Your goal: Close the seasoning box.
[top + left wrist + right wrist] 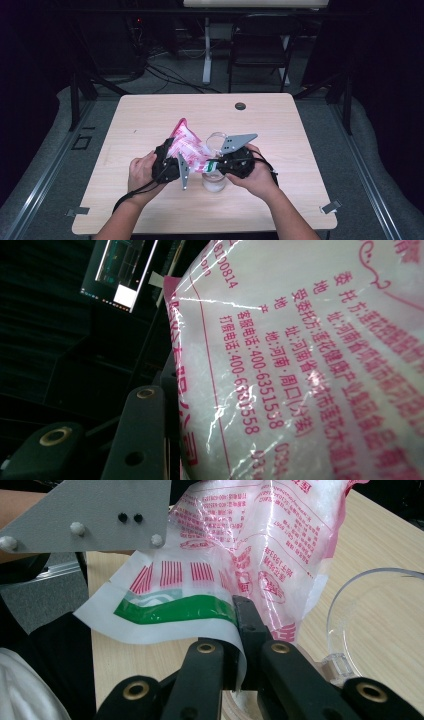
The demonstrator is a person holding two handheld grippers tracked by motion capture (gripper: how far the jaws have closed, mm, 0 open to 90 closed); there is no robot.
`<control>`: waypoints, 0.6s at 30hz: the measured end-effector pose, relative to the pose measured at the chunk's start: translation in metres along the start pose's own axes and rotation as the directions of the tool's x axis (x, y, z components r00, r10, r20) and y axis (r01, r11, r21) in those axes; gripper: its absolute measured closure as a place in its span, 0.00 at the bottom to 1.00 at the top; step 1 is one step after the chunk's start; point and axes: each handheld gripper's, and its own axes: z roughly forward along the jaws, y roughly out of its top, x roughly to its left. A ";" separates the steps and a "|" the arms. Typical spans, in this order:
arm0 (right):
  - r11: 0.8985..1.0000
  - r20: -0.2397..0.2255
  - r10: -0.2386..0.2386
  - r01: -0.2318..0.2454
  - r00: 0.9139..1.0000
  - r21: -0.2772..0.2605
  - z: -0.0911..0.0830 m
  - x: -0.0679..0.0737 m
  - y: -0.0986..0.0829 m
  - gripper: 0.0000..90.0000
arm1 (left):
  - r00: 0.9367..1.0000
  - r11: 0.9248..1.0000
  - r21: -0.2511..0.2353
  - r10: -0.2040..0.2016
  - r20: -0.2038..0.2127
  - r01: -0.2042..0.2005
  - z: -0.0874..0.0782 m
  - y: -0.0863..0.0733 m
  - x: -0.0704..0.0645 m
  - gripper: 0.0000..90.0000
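Observation:
A plastic bag (pixel 186 144) printed in pink and red, holding white granules, hangs tilted above the table between my two grippers. My left gripper (pixel 167 167) is shut on the bag's lower left side; in the left gripper view the bag (pixel 310 360) presses against one black jaw and hides the other. My right gripper (pixel 238 626) is shut on the bag's white edge by its green stripe (pixel 175 609). A clear glass cup (pixel 215 181) stands on the table under the bag's low corner, right below my right gripper (pixel 227 162); its rim (pixel 372 575) curves past at the right.
The light wooden table (pixel 150 115) has a black grommet (pixel 240 106) near its far edge and metal clips (pixel 331 206) at its front corners. A dark chair (pixel 260 45) and a white desk leg (pixel 206 50) stand beyond. The room around is dark.

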 end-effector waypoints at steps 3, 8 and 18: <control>1.000 0.006 -0.002 0.002 1.000 0.004 0.000 0.000 0.000 1.00 | 1.000 1.000 -0.001 0.013 -0.005 -0.013 0.000 0.001 -0.001 0.67; 1.000 0.005 0.001 -0.001 1.000 0.007 0.000 -0.001 -0.001 1.00 | 0.999 0.999 0.000 0.035 -0.013 -0.035 -0.001 0.002 -0.001 0.67; 1.000 0.003 0.004 -0.004 1.000 0.015 0.002 -0.002 -0.002 1.00 | 0.997 0.997 0.001 0.073 -0.033 -0.073 -0.002 0.003 0.000 0.67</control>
